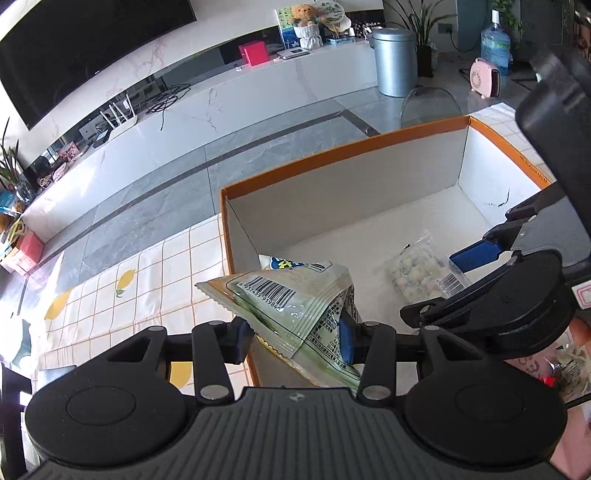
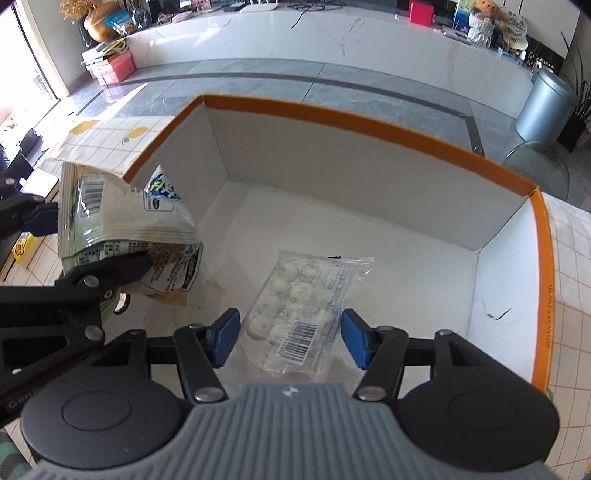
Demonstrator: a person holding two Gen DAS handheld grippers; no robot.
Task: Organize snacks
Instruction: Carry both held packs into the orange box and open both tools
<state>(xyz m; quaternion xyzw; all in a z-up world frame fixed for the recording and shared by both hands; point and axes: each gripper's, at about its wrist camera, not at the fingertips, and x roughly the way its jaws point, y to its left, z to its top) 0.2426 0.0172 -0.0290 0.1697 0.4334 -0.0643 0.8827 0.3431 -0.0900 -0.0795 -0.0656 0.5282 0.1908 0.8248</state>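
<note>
Left hand-held gripper (image 1: 295, 334) is grasping a green snack bag (image 1: 295, 299) by its crumpled side and is holding it over the near left corner of the orange-rimmed box (image 2: 369, 122), probably so that the bag can fall inside and not on the table (image 1: 122, 295). Right hand-held gripper (image 2: 290, 341) is standing released, its blue pads (image 2: 225, 339) on both sides of a clear packet of white balls (image 2: 295, 314). This packet is lying flat on the box floor, so it seems already sorted.

I'm looking into a home living room: wall television (image 1: 85, 44), marble media console (image 2: 332, 40), teddy bear (image 1: 304, 14).
</note>
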